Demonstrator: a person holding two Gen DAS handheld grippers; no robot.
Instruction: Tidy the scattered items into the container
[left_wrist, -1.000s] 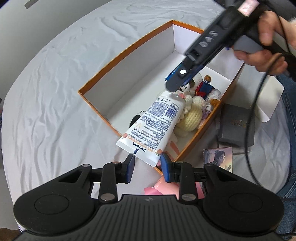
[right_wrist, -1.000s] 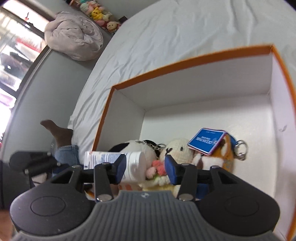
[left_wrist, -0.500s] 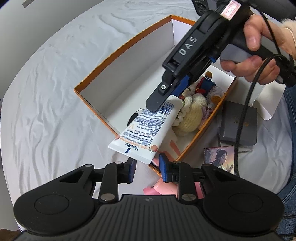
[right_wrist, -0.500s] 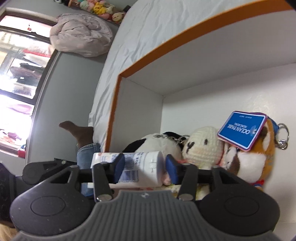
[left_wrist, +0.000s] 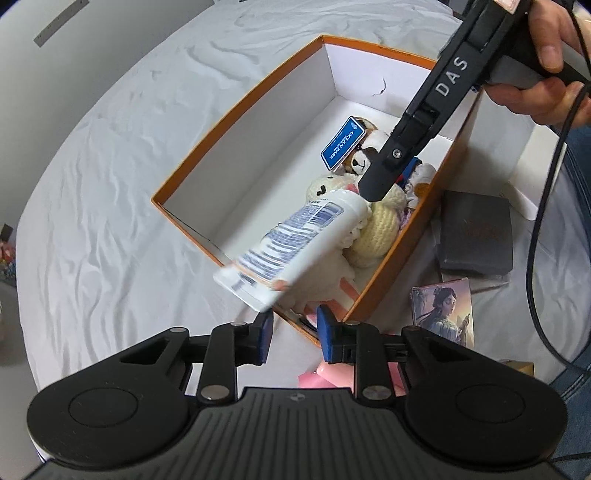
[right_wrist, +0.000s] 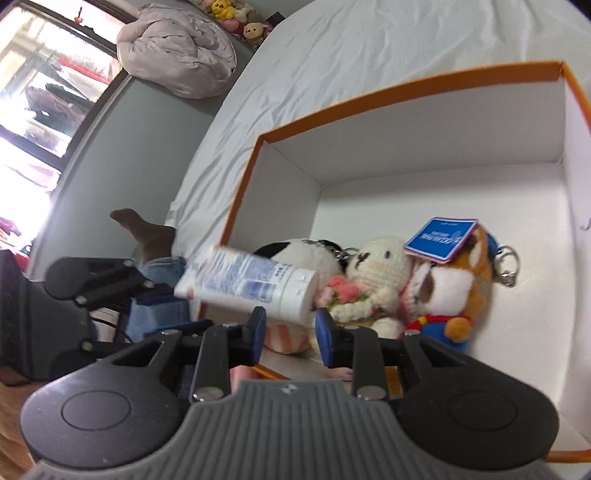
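I count one orange box (left_wrist: 236, 122), one white tube (left_wrist: 295, 247), and in the box four soft toys that I can make out, though they overlap. One blue tag (left_wrist: 341, 144). Beside the box: one dark case (left_wrist: 476, 236), one picture card (left_wrist: 443, 310). Two claws.

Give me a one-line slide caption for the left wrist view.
Open left gripper below blurred lotion tube tipping into orange box; right gripper above.
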